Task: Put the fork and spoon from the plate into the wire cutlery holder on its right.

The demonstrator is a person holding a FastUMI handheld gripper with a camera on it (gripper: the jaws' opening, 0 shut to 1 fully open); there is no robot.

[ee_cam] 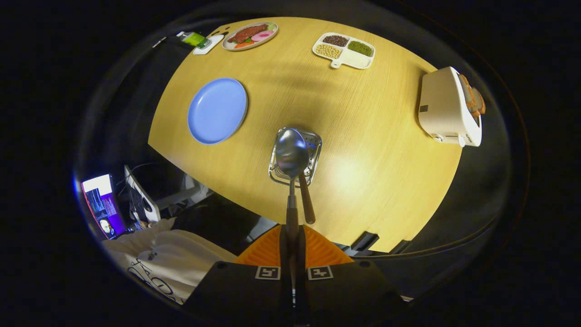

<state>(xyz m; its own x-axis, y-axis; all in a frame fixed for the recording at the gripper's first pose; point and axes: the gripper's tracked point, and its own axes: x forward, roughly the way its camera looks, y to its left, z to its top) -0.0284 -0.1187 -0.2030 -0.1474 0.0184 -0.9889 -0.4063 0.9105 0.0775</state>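
My gripper (292, 232) is shut on the dark handle of a metal spoon (292, 152), high above a wooden table (363, 150). The spoon's bowl hangs over the mouth of the wire cutlery holder (314, 141), which stands just ahead of my fingers near the table's front edge. A brown handle (307, 203), apparently the fork's, leans out of the holder toward me, right of the spoon's shaft. The fork's head is hidden inside the holder. Left of the holder lies the blue plate (218, 110) with nothing on it.
At the right edge of the table stands a white toaster-like appliance (447, 109). A divided white dish of beans (344, 50) and a plate of food (249, 35) sit at the far side. A person's white garment (172, 259) and a lit screen (102, 204) are beside the near edge.
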